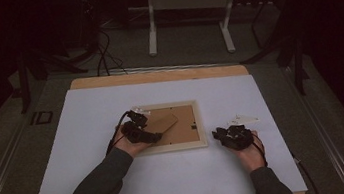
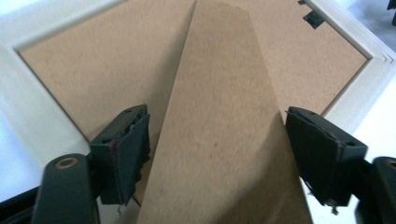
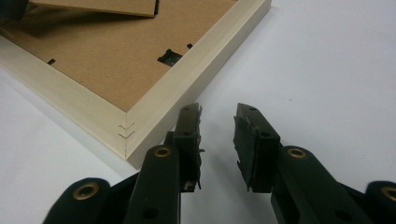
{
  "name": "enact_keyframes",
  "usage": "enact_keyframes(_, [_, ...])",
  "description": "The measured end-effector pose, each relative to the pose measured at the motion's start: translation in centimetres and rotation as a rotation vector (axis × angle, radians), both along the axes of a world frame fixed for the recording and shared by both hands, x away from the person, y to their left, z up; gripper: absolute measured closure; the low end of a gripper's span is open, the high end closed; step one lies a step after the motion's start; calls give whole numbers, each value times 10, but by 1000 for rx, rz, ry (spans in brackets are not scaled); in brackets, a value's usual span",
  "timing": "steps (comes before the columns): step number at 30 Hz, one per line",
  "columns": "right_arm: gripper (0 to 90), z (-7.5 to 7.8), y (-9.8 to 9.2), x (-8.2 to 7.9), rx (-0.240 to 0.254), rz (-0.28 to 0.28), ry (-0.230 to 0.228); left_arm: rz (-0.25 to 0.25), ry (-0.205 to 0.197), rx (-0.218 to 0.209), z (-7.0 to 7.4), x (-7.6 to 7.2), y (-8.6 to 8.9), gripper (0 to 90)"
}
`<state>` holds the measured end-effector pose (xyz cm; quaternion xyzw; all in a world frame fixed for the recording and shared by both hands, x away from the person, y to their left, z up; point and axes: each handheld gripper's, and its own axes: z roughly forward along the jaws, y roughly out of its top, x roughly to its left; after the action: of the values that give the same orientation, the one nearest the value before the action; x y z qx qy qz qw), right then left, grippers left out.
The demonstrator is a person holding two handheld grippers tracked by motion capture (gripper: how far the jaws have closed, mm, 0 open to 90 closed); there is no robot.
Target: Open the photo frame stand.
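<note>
A pale wooden picture frame [image 1: 176, 146] lies face down on the white sheet, brown backing board [image 3: 116, 60] up. Its brown easel stand [image 1: 165, 122] is tilted up off the backing. My left gripper [image 1: 147, 125] reaches over the frame's left side. In the left gripper view the stand [image 2: 219, 93] runs between the jaws, one pad [image 2: 135, 149] against each long edge. My right gripper [image 1: 221, 134] rests on the sheet just right of the frame's near right corner [image 3: 128, 133]. Its jaws [image 3: 217, 116] stand apart with only white sheet between them.
A small clear plastic piece [image 1: 241, 119] lies on the white sheet [image 1: 171, 183] just beyond the right gripper. Black turn clips [image 3: 169, 57] sit on the backing's edge. The sheet covers a wooden table [image 1: 157, 75]; a metal stand [image 1: 185, 4] is on the floor behind.
</note>
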<state>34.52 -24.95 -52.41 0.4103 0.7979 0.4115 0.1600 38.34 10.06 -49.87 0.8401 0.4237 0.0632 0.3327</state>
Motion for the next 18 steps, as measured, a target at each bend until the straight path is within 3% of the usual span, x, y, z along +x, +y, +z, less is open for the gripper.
enact_keyframes(4, [702,0,0,0,0,-2,2,-21,-24,67,1,1,-9,264])
enact_keyframes(13, [702,-1,1,0,0,3,6,-35,12,95,1,11,-15,295])
enact_keyframes(18, [702,-1,1,0,4,3,2,-45,4,93,3,10,-15,318])
